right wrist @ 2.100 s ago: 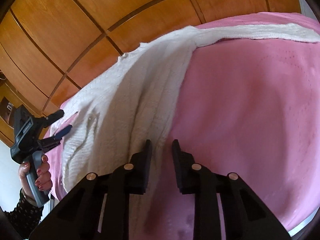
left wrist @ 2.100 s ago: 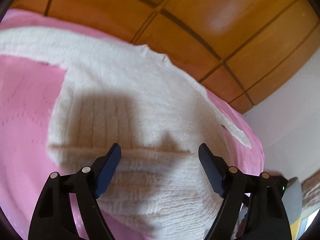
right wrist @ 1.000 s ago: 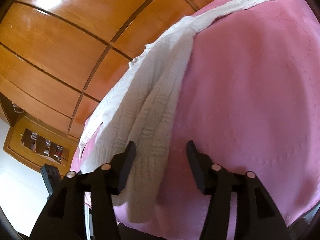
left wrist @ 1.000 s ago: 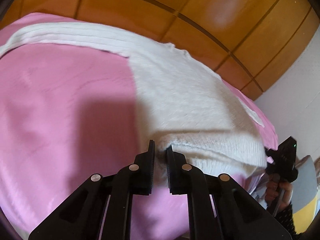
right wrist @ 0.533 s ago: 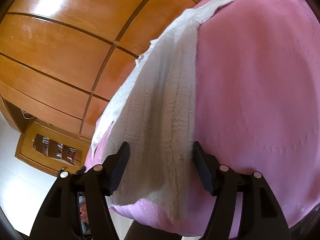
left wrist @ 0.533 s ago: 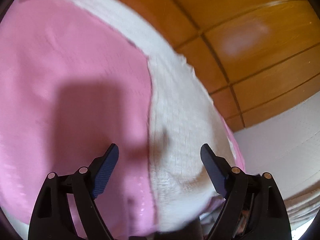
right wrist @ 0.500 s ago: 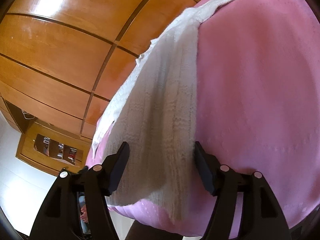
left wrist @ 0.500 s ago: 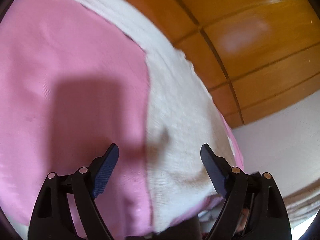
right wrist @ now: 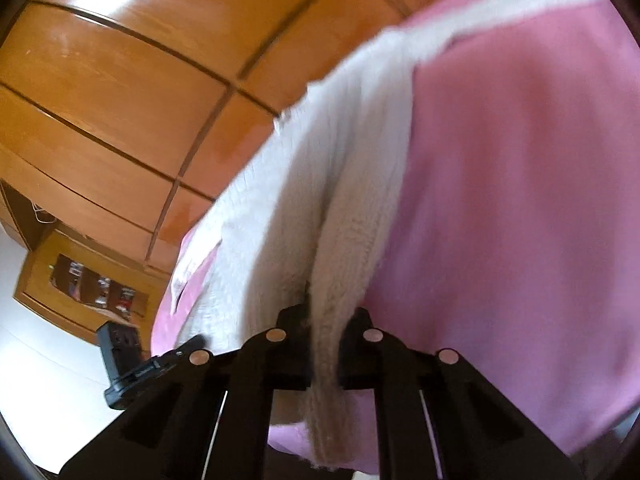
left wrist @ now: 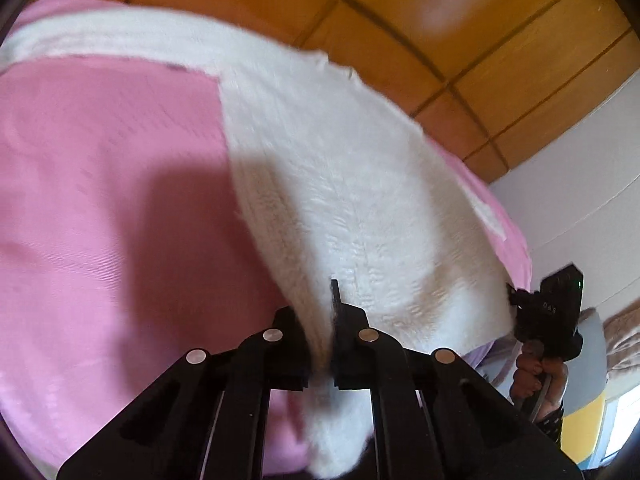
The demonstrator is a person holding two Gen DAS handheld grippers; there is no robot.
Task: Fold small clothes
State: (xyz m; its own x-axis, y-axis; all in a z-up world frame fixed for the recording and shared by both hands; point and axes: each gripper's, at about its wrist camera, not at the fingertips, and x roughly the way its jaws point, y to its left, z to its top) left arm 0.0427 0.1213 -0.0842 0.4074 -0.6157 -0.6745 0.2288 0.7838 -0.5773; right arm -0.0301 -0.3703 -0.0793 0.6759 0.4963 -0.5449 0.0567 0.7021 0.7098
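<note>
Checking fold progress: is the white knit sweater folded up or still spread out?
Spread out: the white knit sweater lies long across the pink bedcover, its near hem pinched in both tongs.

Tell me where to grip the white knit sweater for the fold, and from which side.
Grip the near hem of the white knit sweater, one bottom corner each, coming from the bed's near edge. That hem overhangs the pink blanket; both grippers' jaws already pinch it.

The white knit sweater (left wrist: 352, 208) is smeared by motion blur in both views, and its far sleeve is cut off at the frame edge. Its pinched hem is hidden between the closed black fingers (right wrist: 294, 344). Items in the wooden shelf niche (right wrist: 94, 284) are too small to be identified.
</note>
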